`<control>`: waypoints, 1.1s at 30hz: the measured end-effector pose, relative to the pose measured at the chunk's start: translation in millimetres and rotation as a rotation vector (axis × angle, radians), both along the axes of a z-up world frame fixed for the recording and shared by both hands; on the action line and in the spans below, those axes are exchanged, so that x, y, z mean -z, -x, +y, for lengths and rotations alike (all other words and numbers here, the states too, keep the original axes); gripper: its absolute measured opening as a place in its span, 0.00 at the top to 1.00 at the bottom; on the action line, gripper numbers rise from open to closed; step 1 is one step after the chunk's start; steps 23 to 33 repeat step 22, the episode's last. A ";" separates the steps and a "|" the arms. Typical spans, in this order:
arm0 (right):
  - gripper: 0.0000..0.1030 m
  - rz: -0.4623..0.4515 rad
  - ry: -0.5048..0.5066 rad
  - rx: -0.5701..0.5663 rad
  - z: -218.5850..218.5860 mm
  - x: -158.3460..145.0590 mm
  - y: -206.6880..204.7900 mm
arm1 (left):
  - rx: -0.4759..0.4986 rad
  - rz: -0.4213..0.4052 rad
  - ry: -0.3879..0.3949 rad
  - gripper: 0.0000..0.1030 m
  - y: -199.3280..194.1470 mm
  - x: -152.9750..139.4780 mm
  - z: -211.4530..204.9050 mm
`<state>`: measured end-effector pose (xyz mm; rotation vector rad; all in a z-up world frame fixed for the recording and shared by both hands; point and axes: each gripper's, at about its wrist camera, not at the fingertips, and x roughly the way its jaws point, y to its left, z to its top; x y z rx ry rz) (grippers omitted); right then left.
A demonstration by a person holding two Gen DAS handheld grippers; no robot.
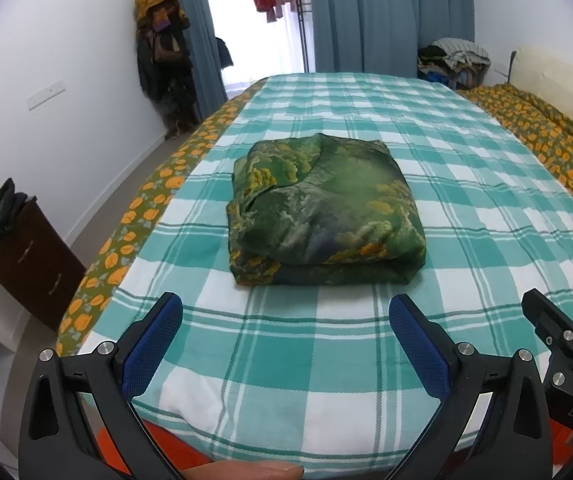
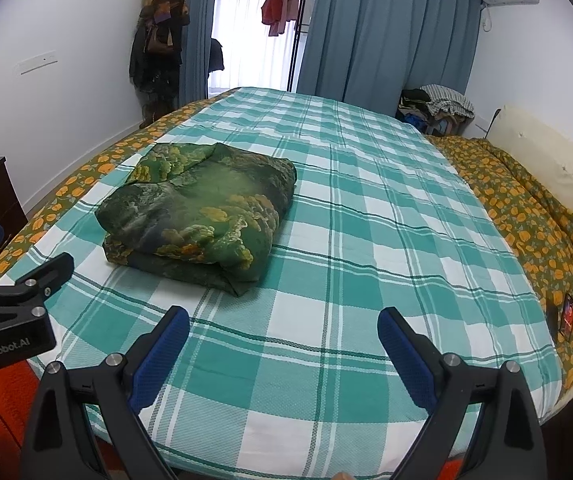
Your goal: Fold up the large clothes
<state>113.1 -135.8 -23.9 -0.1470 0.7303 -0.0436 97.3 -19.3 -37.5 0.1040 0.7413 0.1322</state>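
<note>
A green garment with yellow patterns (image 1: 322,212) lies folded into a thick square bundle on the teal checked bed cover (image 1: 326,344). In the right wrist view the same folded garment (image 2: 202,208) sits left of centre on the bed cover (image 2: 366,240). My left gripper (image 1: 286,316) hangs open over the near edge of the bed, short of the bundle, with nothing between its blue pads. My right gripper (image 2: 282,326) is open too, to the right of the bundle and apart from it. Each gripper shows at the edge of the other's view.
An orange-flowered quilt (image 2: 526,220) is bunched along the right side by a cream headboard (image 2: 558,168). A dark wooden cabinet (image 1: 34,264) stands at the left. A pile of clothes (image 2: 434,108) sits in the far corner; coats hang by the blue curtains (image 2: 386,28).
</note>
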 end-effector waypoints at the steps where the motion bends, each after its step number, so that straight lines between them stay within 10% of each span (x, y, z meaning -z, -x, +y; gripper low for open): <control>1: 0.06 0.001 0.000 0.000 -0.2 0.1 0.2 | 0.001 0.000 0.000 0.00 0.3 -0.4 -0.6; 33: 0.06 0.022 -0.008 -0.002 -1.1 3.8 0.8 | -0.024 -0.012 0.010 0.01 -1.0 0.5 -0.5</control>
